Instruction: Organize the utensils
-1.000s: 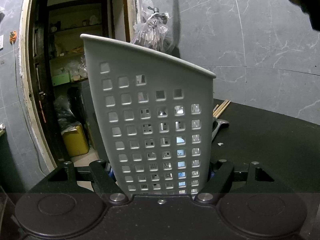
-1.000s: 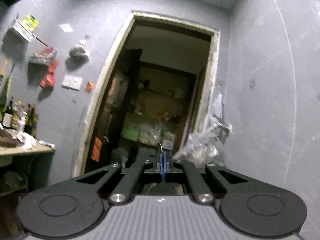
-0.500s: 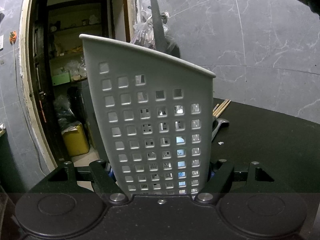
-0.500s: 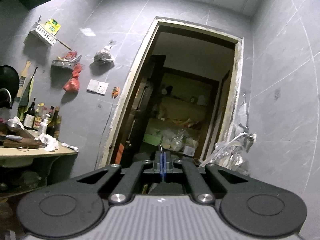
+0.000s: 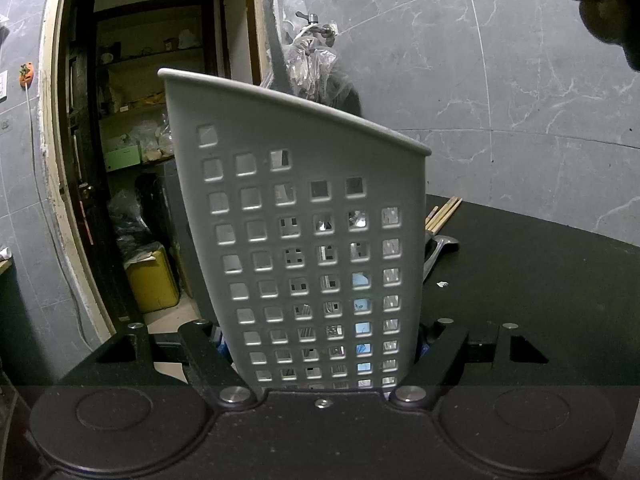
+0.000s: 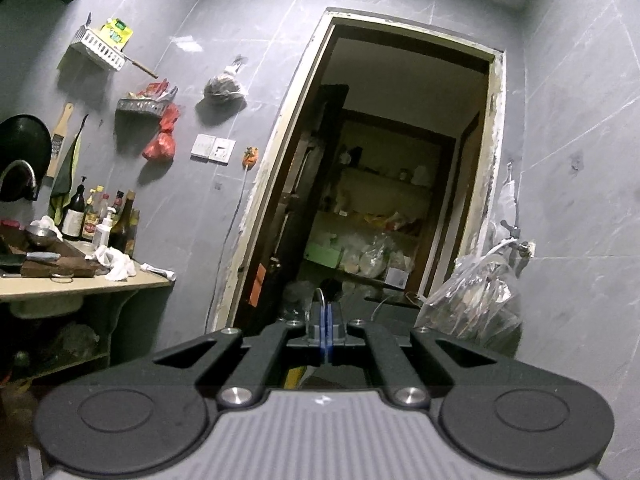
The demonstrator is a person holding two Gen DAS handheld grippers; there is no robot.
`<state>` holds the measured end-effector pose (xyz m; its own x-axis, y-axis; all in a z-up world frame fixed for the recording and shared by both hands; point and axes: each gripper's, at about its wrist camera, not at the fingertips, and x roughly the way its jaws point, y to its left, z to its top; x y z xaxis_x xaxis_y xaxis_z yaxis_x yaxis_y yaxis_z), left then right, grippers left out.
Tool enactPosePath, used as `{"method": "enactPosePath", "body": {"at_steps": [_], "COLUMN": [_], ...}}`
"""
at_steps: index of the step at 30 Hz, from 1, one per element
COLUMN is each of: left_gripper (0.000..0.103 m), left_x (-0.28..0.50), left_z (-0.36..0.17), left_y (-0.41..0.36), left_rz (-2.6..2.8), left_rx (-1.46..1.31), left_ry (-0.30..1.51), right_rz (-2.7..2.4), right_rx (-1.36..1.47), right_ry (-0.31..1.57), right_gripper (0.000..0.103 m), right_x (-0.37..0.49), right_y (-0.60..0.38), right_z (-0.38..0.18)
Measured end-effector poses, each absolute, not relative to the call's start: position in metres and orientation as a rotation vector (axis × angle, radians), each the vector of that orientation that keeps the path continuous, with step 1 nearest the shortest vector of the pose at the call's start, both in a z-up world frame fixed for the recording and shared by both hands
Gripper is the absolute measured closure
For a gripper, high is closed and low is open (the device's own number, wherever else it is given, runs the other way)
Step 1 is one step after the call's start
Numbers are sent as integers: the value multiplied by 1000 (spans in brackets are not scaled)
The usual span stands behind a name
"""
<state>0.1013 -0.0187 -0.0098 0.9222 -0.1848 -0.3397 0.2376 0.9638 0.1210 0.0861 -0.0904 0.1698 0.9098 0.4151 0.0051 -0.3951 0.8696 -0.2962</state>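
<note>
A grey perforated plastic utensil holder [image 5: 304, 208] stands upright and fills the left wrist view. My left gripper [image 5: 320, 340] is shut on its lower part, one finger on each side. A long metal utensil [image 5: 276, 40] hangs down from the top edge, bowl end up, and its handle drops behind the holder's rim. In the right wrist view my right gripper [image 6: 325, 320] is shut, blue pads together, with a thin metal edge [image 6: 318, 296] sticking up between them. That gripper looks level toward a doorway. The holder does not appear in this view.
Behind the holder on the black table [image 5: 540, 300] lie wooden chopsticks [image 5: 444, 212] and another metal utensil [image 5: 438, 250]. A plastic bag [image 5: 310, 60] hangs from a wall tap. A blurred dark shape [image 5: 596, 4] fills the top right corner. A cluttered counter [image 6: 80, 276] stands left of the doorway.
The metal utensil has come down from above, behind the holder's rim; a second ago it was not there. The right wrist view has swung left. The holder and left gripper kept still.
</note>
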Motion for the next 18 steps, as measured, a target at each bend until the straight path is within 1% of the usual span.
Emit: {"method": "enactPosePath", "body": {"at_steps": [18], "left_gripper": [26], "left_x": [100], "left_z": [-10], "left_y": [-18], "left_rz": [-218], "left_rx": [166], "left_ry": [332], "right_rz": [451], "right_rx": [-346], "right_ry": [0], "right_gripper": [101], "right_x": [90], "right_y": [-70], "right_z": [145]}}
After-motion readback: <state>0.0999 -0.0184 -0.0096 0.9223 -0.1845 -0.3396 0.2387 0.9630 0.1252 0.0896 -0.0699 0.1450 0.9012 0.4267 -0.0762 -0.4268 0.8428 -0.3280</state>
